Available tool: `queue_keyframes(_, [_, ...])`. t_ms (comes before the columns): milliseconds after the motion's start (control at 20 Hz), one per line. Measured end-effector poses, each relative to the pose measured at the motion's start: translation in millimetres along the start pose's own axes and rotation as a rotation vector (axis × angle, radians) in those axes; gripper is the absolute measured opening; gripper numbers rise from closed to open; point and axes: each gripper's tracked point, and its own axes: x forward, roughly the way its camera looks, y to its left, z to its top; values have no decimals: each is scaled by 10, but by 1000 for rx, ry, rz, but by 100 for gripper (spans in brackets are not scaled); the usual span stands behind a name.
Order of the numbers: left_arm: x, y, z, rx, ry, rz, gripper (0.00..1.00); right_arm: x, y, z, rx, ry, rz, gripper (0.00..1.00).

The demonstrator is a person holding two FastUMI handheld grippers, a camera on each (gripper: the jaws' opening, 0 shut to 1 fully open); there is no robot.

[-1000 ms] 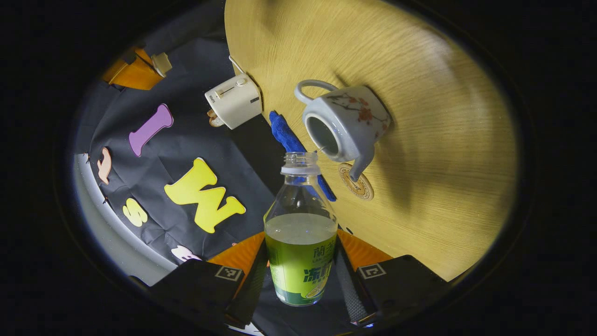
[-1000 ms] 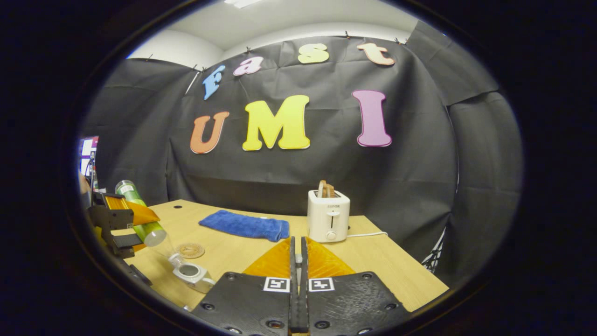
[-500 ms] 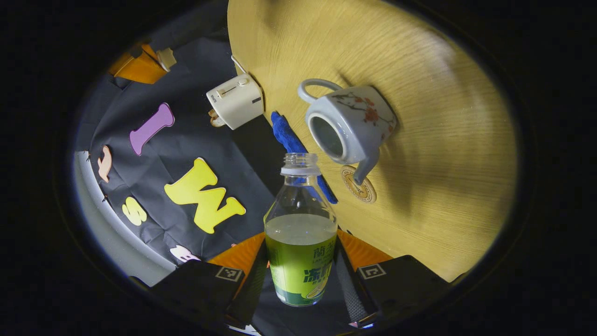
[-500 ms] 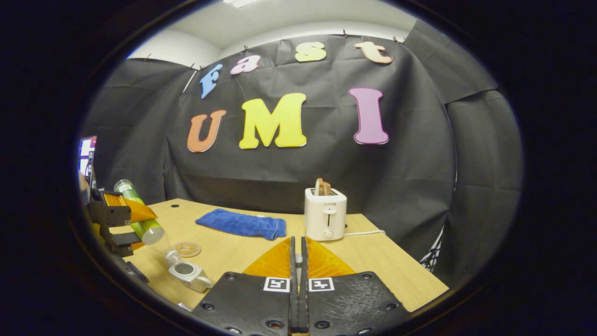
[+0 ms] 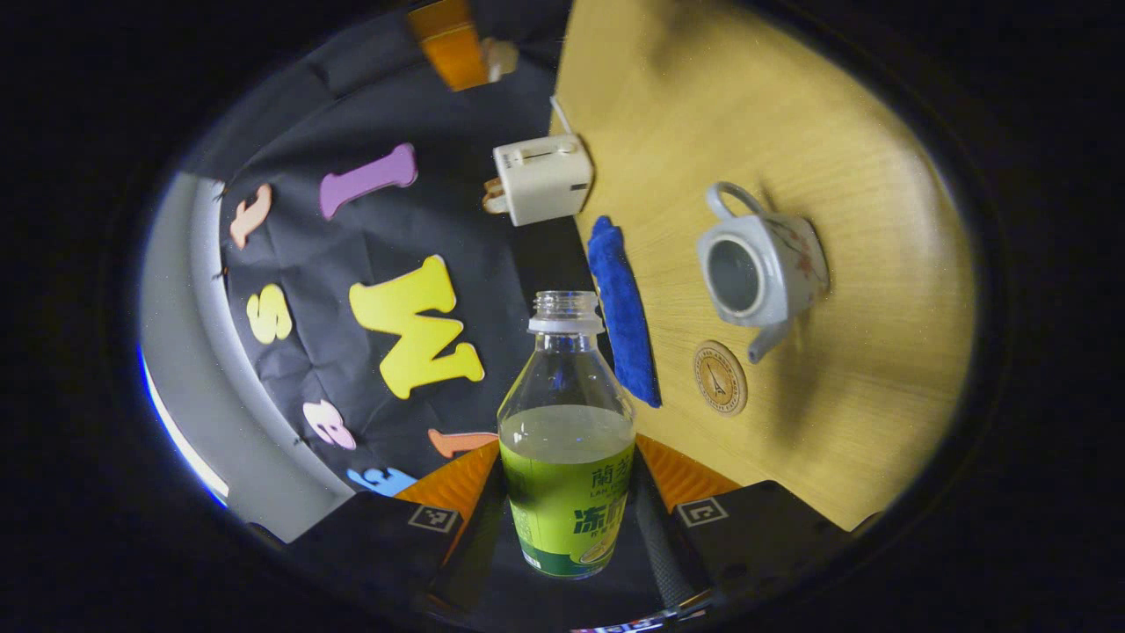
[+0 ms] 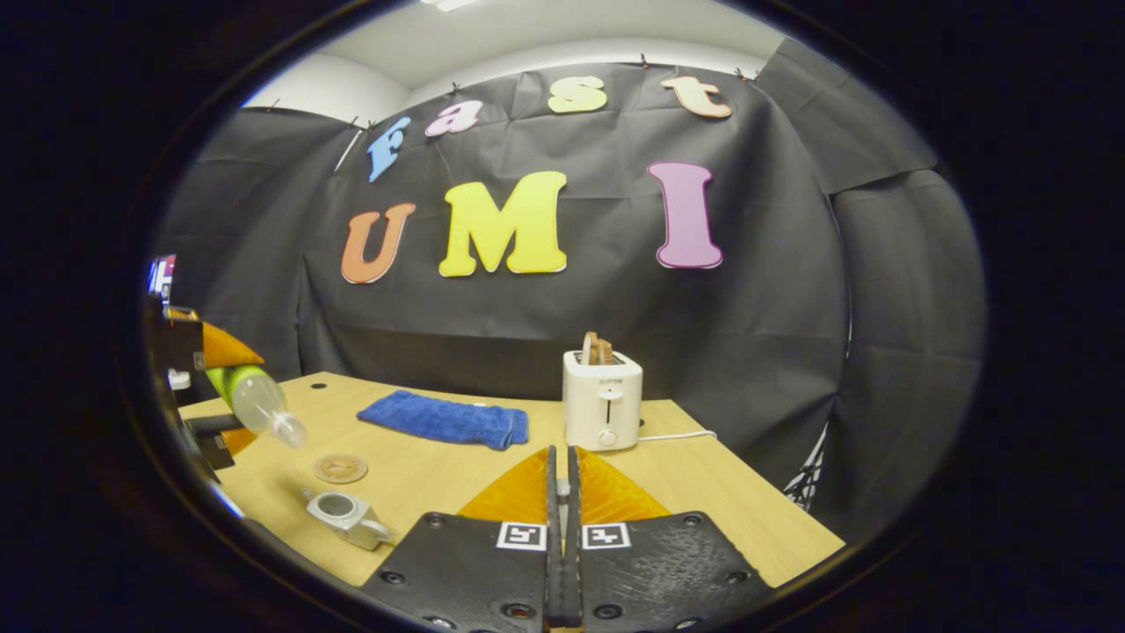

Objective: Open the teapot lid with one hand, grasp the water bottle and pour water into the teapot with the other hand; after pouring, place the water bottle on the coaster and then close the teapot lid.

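Backing off now — the bottle has swung away from the teapot since a moment ago; its mouth was right over the pot's opening, and now there's a clear gap between them.

Left gripper [image 5: 567,527] has its two fingers clamped on the lower body of the clear plastic water bottle with the green label [image 5: 567,457], cap off, still about half full. In the right gripper view that same bottle [image 6: 255,400] hangs tilted, neck down toward the table, well above it. I'd say the pouring is over and the bottle is being brought round for the set-down.

Right gripper [image 6: 560,527]: jaws pressed tight together, held high over the near edge of the table. A small pale thing peeks between them; I can't tell from here if that's the lid.

Out from there: the white ceramic teapot with the red blossom pattern [image 5: 765,264] stands lidless on the pale wooden table [image 5: 844,158], its spout pointing at the round cork coaster [image 5: 720,378], which lies just beside it. That coaster is where the bottle goes, and the spout close by is the thing to mind on the way down.

Folded blue towel [image 5: 622,308] lies near the coaster on the far side; the white toaster [image 5: 540,178] with bread in its slot stands beyond it, by the wall. Neither blocks the path.
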Motion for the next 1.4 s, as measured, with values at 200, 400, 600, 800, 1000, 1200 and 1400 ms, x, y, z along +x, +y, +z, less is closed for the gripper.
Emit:
queue_keyframes(200, [42, 397, -191, -324, 5, 46, 74, -55, 63, 68, -15, -20, 7, 0])
queue_keyframes(400, [67, 830, -444, -698, -14, 124, 74, -50, 150, 63, -30, -22, 23, 0])
queue_keyframes(600, [244, 872, -552, -1039, -39, 112, 75, -21, 172, 11, -39, -5, 18, 0])
queue_keyframes(800, [353, 755, -450, -1286, -127, 76, 76, 6, 212, -38, -38, 4, 29, 0])
queue_keyframes(1000, [554, 658, -494, -1501, -144, 113, 77, 42, 234, -82, -41, 12, 32, 0])
queue_keyframes(1200, [782, 394, -340, -1657, -194, 65, 78, 69, 253, -127, -53, 22, 30, 0])
queue_keyframes(1400, [945, -5, -192, -1697, -200, -1, 78, 110, 264, -204, -58, 36, 31, 0])
